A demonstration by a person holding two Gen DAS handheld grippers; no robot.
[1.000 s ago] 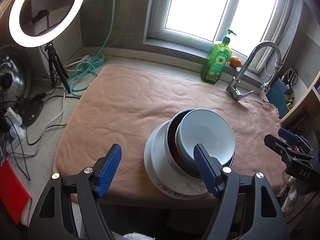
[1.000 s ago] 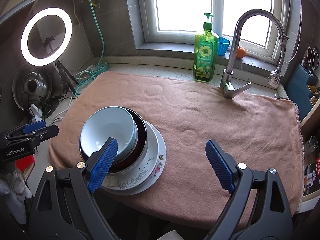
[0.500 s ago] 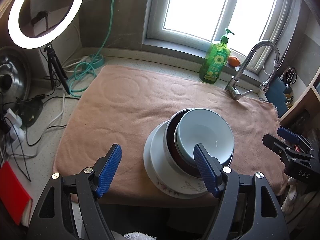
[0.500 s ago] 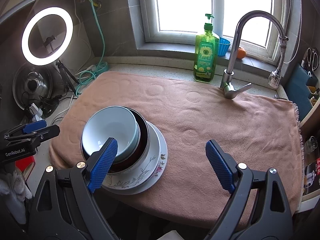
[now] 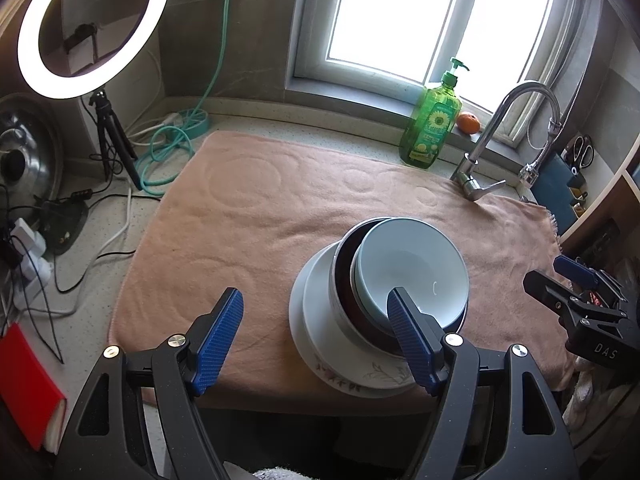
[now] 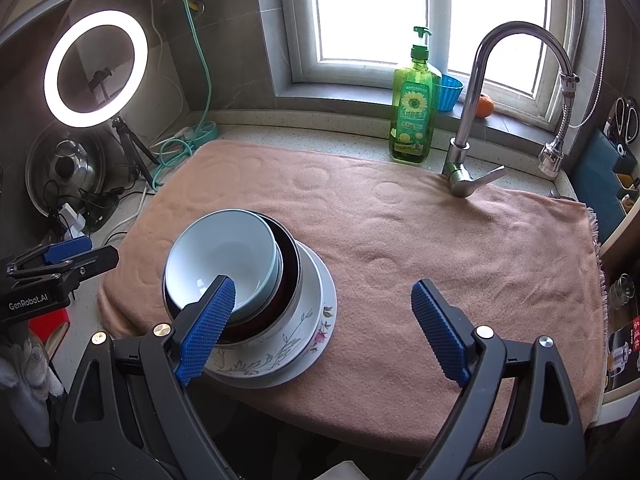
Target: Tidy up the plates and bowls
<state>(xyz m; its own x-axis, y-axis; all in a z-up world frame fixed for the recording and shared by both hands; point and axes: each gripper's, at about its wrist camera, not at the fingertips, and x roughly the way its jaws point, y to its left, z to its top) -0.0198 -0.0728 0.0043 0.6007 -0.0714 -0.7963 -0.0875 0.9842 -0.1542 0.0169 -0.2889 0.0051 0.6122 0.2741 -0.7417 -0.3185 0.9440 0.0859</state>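
A stack of dishes stands on the pink towel [image 5: 260, 208] [image 6: 400, 240]. A pale blue bowl [image 5: 412, 268] [image 6: 220, 252] sits on top, nested in a dark bowl [image 5: 344, 272] [image 6: 290, 260], which rests in a white floral bowl [image 5: 320, 312] [image 6: 280, 340] on a white plate [image 5: 298, 332] [image 6: 326, 320]. My left gripper [image 5: 316, 336] hovers open above the stack's near left side, holding nothing. Its tips also show at the left edge of the right wrist view as the left gripper [image 6: 68, 254]. My right gripper [image 6: 324, 328] [image 5: 560, 276] hangs open to the right of the stack, with nothing between its fingers.
A green soap bottle [image 5: 430, 128] [image 6: 414, 108] and a faucet [image 5: 492, 148] [image 6: 476, 120] stand at the towel's far edge. A ring light [image 5: 84, 28] [image 6: 94, 68], cables and a metal lid [image 6: 64, 168] crowd the left counter. A red book [image 5: 28, 392] lies near left.
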